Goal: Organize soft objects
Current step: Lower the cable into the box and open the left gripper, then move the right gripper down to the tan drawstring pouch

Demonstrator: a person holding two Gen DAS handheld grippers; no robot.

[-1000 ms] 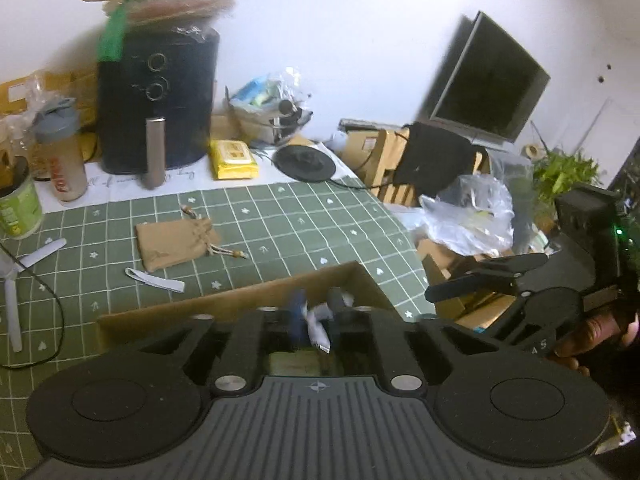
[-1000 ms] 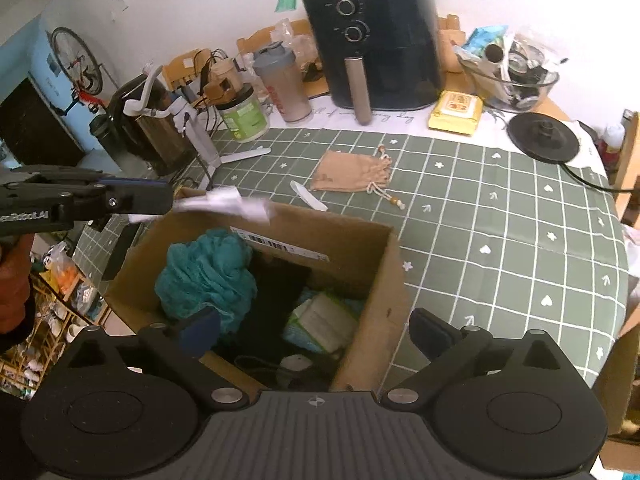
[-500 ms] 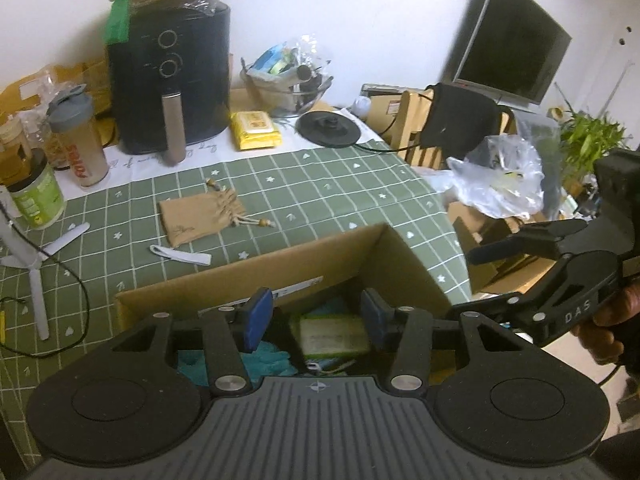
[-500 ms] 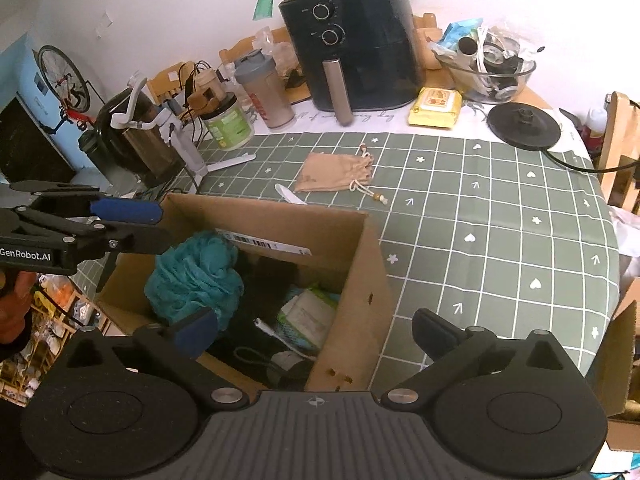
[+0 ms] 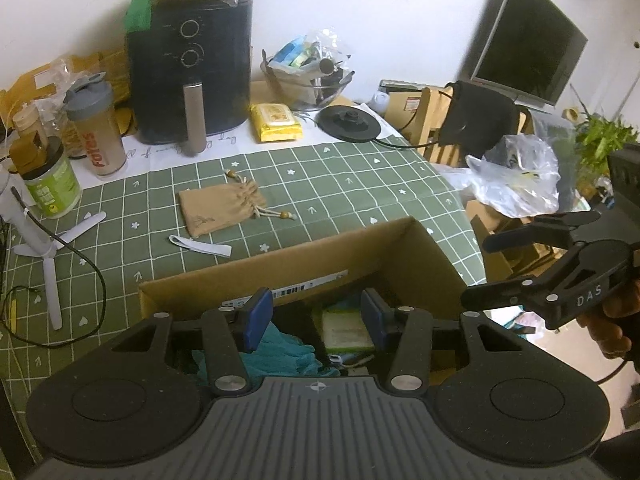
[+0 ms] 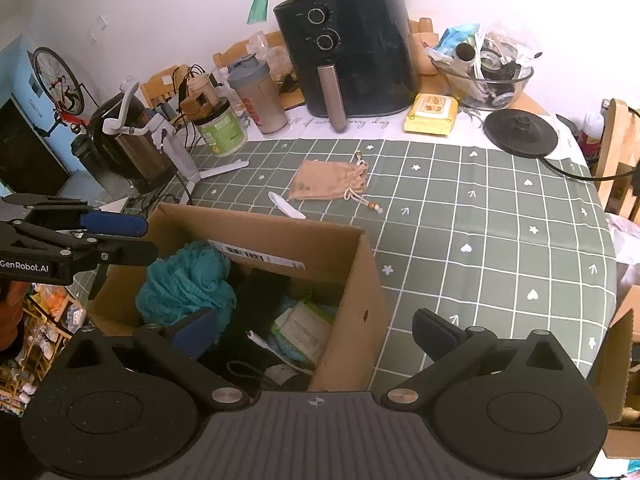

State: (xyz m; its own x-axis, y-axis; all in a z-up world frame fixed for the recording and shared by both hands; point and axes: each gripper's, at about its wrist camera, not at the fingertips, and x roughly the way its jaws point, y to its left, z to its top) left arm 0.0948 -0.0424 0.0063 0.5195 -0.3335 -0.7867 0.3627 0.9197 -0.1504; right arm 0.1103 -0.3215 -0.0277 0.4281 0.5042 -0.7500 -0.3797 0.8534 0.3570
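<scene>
An open cardboard box (image 5: pixel 280 276) (image 6: pixel 280 240) stands at the near edge of the green checked tablecloth. Inside lie a teal mesh sponge (image 6: pixel 188 284) (image 5: pixel 280 354), a green-and-white pack (image 5: pixel 346 330) (image 6: pixel 304 328) and dark items. My left gripper (image 5: pixel 316 316) (image 6: pixel 120 236) hovers over the box's left side, open, nothing between its blue pads. My right gripper (image 6: pixel 314 328) (image 5: pixel 496 268) hangs over the box's near right corner, open wide and empty. A tan drawstring pouch (image 5: pixel 220 214) (image 6: pixel 328 186) and a white strip (image 5: pixel 200 246) (image 6: pixel 286 204) lie on the cloth beyond the box.
Along the back stand a black air fryer (image 6: pixel 352 52), a shaker bottle (image 6: pixel 260 96), a green jar (image 6: pixel 222 128), a yellow wipes pack (image 6: pixel 432 114), a glass bowl (image 6: pixel 484 76) and a black round base (image 6: pixel 520 132). A white tripod with a cable (image 5: pixel 44 248) is at the left.
My left gripper held a small white piece over the box a second ago; its jaws have since parted and the piece is gone from them. My right gripper has stayed put.
</scene>
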